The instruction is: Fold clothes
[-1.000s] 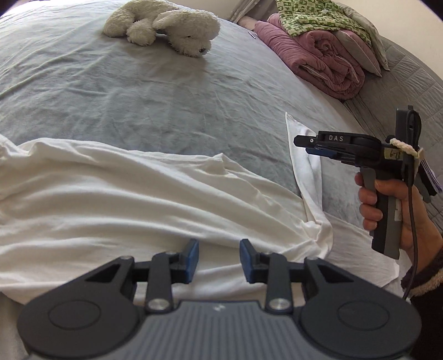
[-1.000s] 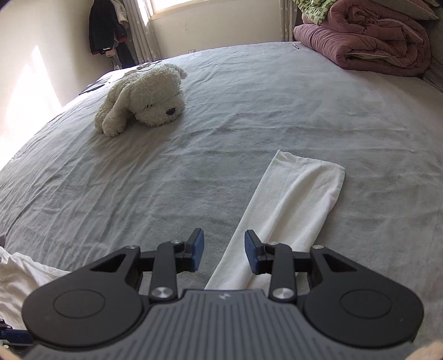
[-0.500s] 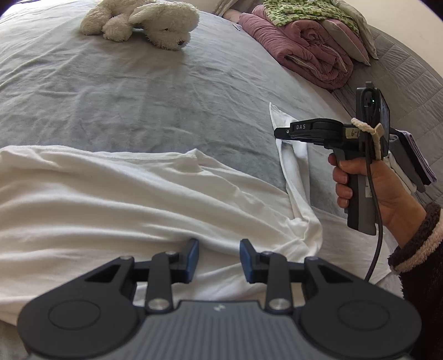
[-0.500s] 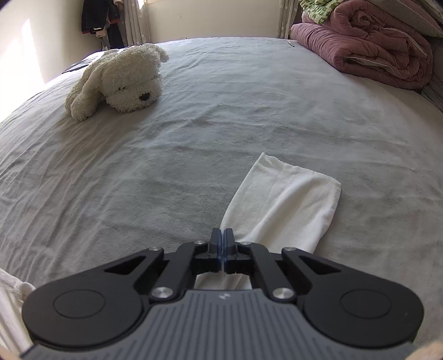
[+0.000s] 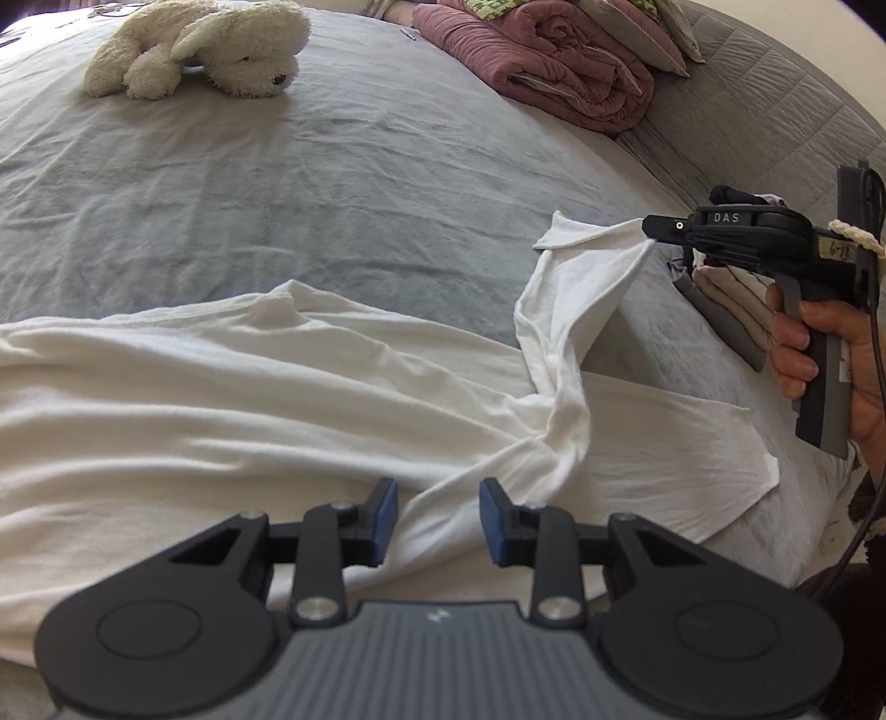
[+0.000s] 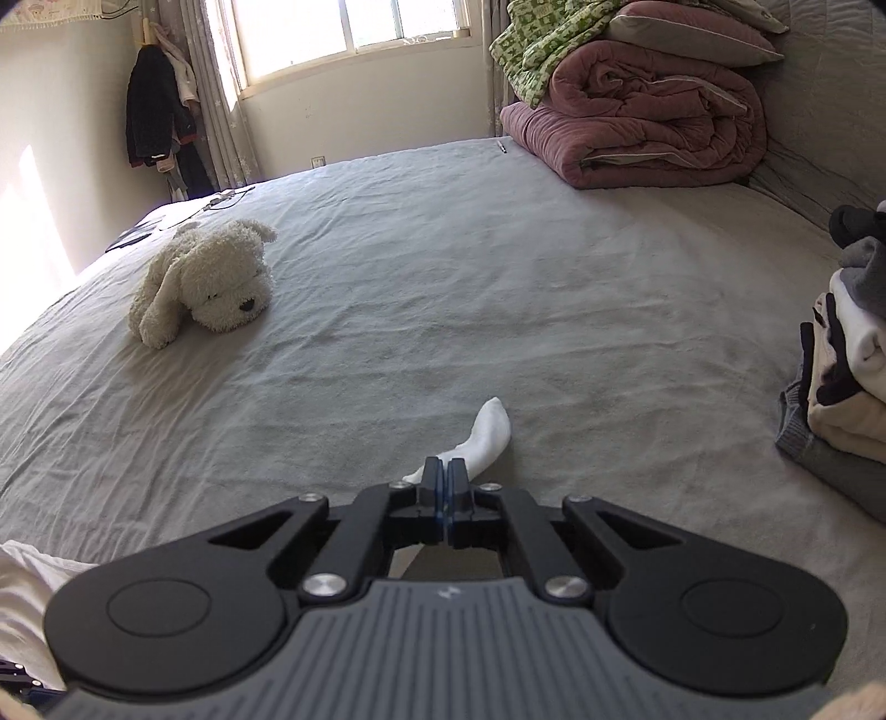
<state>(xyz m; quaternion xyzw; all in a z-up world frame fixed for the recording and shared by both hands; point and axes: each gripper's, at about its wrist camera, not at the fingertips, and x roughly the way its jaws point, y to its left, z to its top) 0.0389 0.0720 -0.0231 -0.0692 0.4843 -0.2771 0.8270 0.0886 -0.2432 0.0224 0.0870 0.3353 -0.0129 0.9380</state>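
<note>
A white long-sleeved shirt (image 5: 221,399) lies crumpled across the near part of the grey bed (image 5: 332,183). My right gripper (image 5: 648,230), held in a person's hand (image 5: 853,343), is shut on the shirt's sleeve (image 5: 576,288) near the cuff. The sleeve hangs off the bed from the jaws down to the shoulder. In the right wrist view the right gripper (image 6: 443,484) has its pads together, and the sleeve end (image 6: 487,435) pokes out beyond them. My left gripper (image 5: 437,518) hovers open over the shirt's body, where the twisted sleeve base meets it; its pads grip nothing.
A white plush dog (image 5: 210,47) (image 6: 205,288) lies at the far side of the bed. Folded pink quilts (image 6: 653,116) and pillows are piled at the head end. A stack of folded clothes (image 6: 847,387) sits at the right edge, close to the right gripper.
The right gripper's jaws closed on the sleeve, which lay flat on the bed, and lifted it up and towards the shirt. The left gripper stayed open and shifted a little.
</note>
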